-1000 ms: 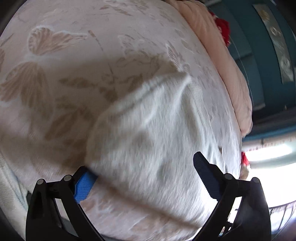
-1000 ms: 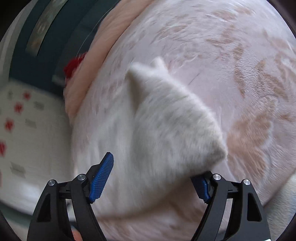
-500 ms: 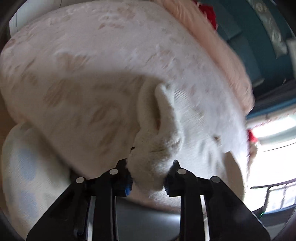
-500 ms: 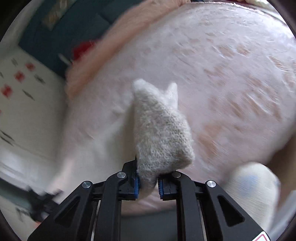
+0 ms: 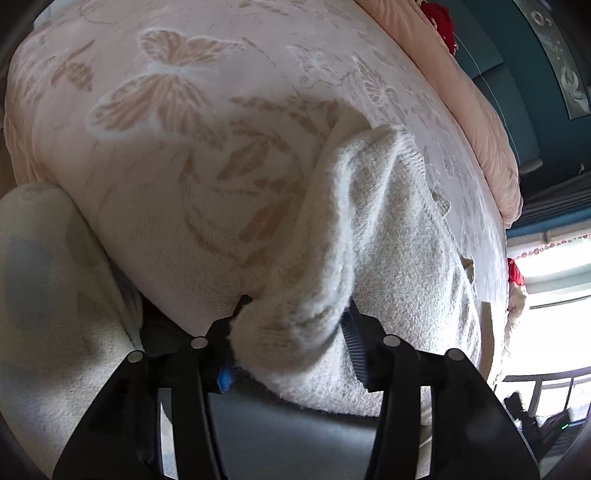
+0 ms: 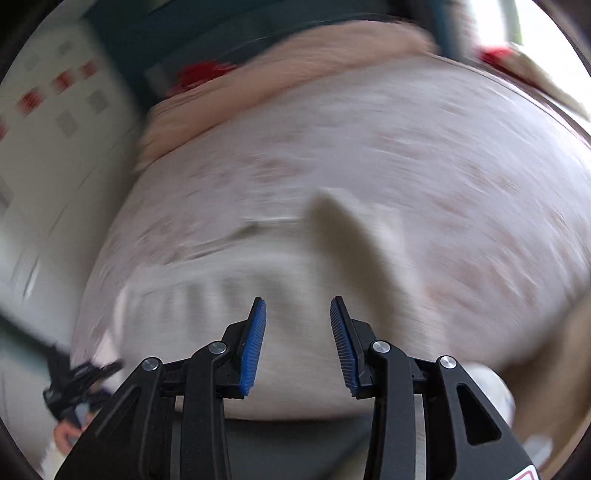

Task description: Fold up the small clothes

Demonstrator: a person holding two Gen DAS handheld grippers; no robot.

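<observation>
A fuzzy white knit garment [image 5: 369,221] lies on the butterfly-patterned blanket [image 5: 166,92]. A bunched fold of it sits between the jaws of my left gripper [image 5: 295,306]. Those jaws are opening, and the ribbed blue face of the right pad [image 5: 354,350] shows bare beside the fold. In the blurred right wrist view the garment [image 6: 295,266] lies flat below with one corner standing up. My right gripper [image 6: 298,301] hangs above it, its jaws opening with nothing between them.
A pink quilt [image 5: 480,122] runs along the far side of the bed, with a teal wall [image 5: 517,55] and a red item [image 5: 441,22] behind it. A white cloth with blue spots [image 5: 37,277] lies at the near left. A bright window is at the right.
Half a second ago both grippers pinched the garment. Both jaws have since widened. The right gripper has let go, risen and rolled, and the garment has dropped back onto the blanket.
</observation>
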